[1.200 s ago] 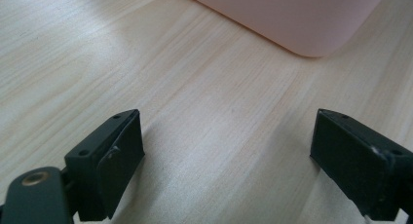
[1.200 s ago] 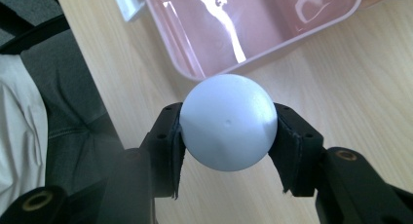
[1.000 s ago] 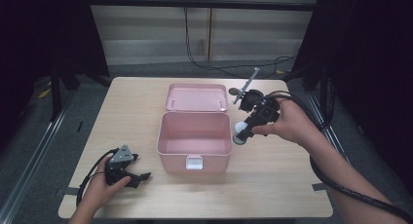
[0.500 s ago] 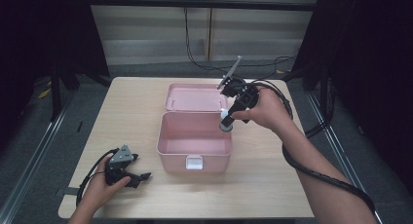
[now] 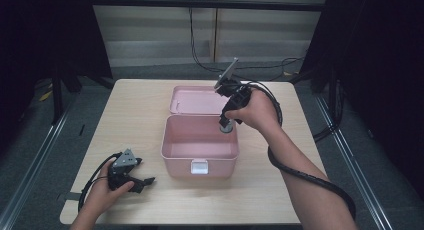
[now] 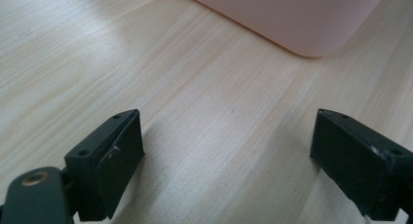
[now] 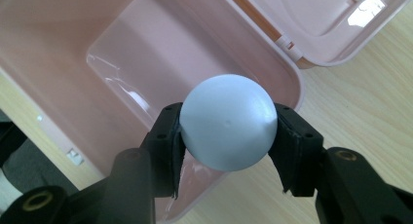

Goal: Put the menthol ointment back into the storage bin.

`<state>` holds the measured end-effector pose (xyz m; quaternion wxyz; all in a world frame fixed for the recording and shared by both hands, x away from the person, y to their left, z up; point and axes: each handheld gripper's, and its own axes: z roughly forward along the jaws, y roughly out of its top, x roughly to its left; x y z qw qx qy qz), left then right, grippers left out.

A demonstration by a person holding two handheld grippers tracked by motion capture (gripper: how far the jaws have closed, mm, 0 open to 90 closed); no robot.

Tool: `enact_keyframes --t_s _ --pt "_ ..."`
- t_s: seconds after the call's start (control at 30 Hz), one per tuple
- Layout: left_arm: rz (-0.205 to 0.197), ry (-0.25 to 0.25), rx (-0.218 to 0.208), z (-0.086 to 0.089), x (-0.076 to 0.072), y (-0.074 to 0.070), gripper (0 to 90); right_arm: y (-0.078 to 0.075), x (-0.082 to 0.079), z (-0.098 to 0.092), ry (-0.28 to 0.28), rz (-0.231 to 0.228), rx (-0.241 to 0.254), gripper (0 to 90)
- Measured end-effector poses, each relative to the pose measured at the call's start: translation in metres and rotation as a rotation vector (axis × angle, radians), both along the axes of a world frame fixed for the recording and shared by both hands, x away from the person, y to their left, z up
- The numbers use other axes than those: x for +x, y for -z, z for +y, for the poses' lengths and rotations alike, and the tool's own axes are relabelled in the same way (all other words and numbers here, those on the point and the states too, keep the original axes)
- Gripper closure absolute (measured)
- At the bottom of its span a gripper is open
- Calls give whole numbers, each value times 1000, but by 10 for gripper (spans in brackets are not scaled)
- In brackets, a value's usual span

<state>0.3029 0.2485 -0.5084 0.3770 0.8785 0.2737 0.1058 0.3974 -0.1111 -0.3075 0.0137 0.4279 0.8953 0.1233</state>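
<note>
My right claw (image 7: 228,136) is squeezed tight on a pale blue ball (image 7: 228,129). I hold the ball over the right back corner of the open pink box (image 5: 200,140). The lid (image 5: 197,100) lies flat behind it. My left claw (image 6: 229,160) is wide apart, holding nothing, low on the wooden table (image 5: 135,115) beside the box. I see no words anywhere.

You have one pale blue ball (image 7: 228,129) clamped between your right gripper's (image 7: 228,136) jaws, one open pink box (image 5: 200,157) just beneath it, and two grippers in all, the left gripper (image 5: 131,176) resting beside that box.
</note>
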Motion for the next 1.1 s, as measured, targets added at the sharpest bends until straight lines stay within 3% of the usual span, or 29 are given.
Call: enact_keyframes --t_s 0.7,1.1 --pt "0 1 -2 0 0 0 114 21 17 14 154 16 -9 505" --pt "0 1 -2 0 0 0 114 41 23 22 178 36 -12 505"
